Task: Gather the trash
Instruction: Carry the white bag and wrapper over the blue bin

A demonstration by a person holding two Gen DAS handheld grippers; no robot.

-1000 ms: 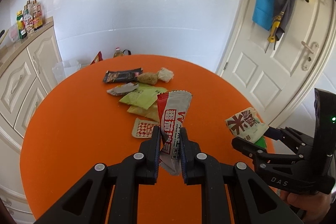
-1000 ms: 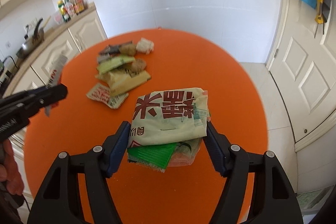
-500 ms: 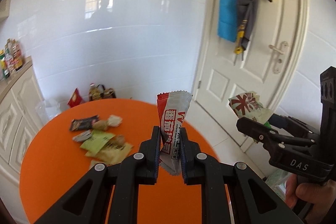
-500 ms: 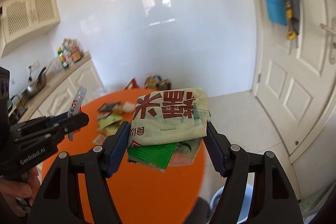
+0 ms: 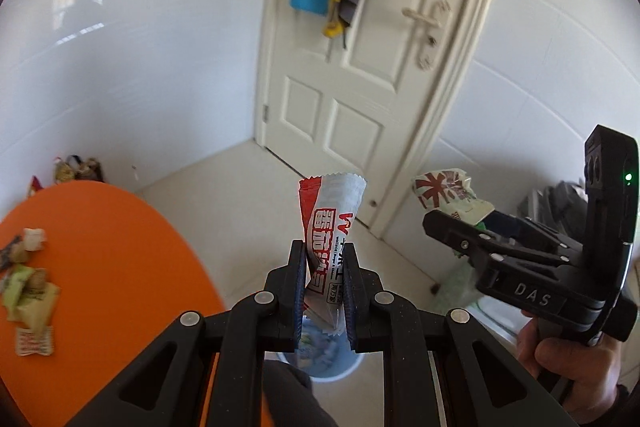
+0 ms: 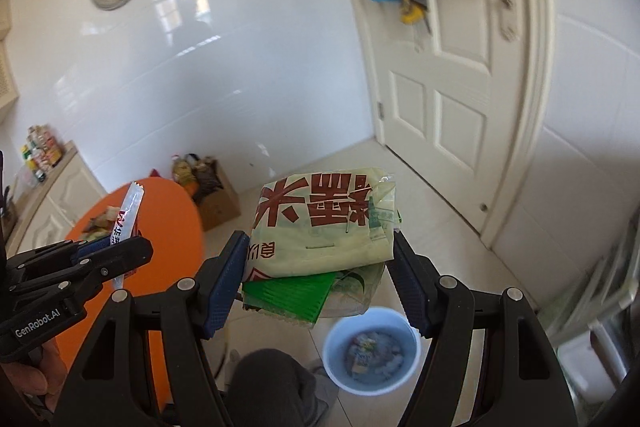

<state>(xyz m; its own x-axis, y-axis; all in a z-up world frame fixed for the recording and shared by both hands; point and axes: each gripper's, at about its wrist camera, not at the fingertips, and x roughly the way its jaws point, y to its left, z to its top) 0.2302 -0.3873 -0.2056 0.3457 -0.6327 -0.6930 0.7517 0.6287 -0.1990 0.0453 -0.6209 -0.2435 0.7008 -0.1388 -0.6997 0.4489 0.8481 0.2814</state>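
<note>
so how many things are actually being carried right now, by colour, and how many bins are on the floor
Red and white wrapper, pinched in the left gripper: 1
Pale green bag, clamped in the right gripper: 1
Bright green packet, tucked under that bag: 1
Blue bin on the floor: 1
Total: 3 carried, 1 bin, 4 things

Both grippers swing away from the round orange table [image 5: 112, 267], which a second ago filled the middle of each view and now sits at the left edge of both frames. The white door [image 6: 460, 99] and pale floor tiles take over the centre and right of each picture. A blue bin [image 6: 370, 351] with scraps inside, unseen a second ago, now shows at the bottom of each frame, below the held red-and-white wrapper [image 5: 328, 247] and the green packet [image 6: 320, 223].
</note>
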